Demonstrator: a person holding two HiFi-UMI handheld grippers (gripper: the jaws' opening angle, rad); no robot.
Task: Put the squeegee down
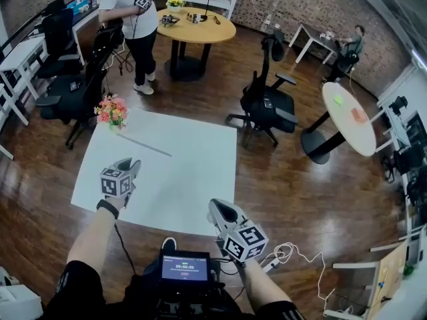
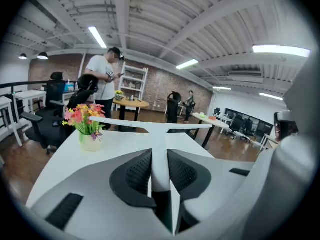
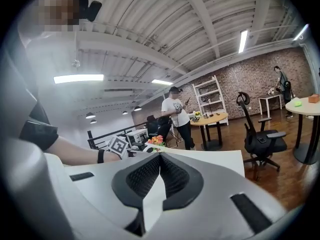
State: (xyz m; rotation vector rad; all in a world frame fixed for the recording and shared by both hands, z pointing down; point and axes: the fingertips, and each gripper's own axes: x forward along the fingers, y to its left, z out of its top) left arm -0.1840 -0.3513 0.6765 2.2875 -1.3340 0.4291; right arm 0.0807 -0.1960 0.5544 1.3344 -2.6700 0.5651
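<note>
While the left gripper [image 1: 132,163] is clamped on the handle of the white squeegee [image 2: 159,146], the T-shaped tool hangs over the left half of the desk [image 1: 200,179]. The handle's long axis runs straight out from the jaws toward the far edge. The blade lies crosswise at the far end, with 1 tip near the flower pot [image 1: 112,112] at the far left corner. Blade-to-desk contact: cannot tell. The right gripper [image 1: 213,205] is at the near edge, its 2 jaws closed together with nothing between them.
</note>
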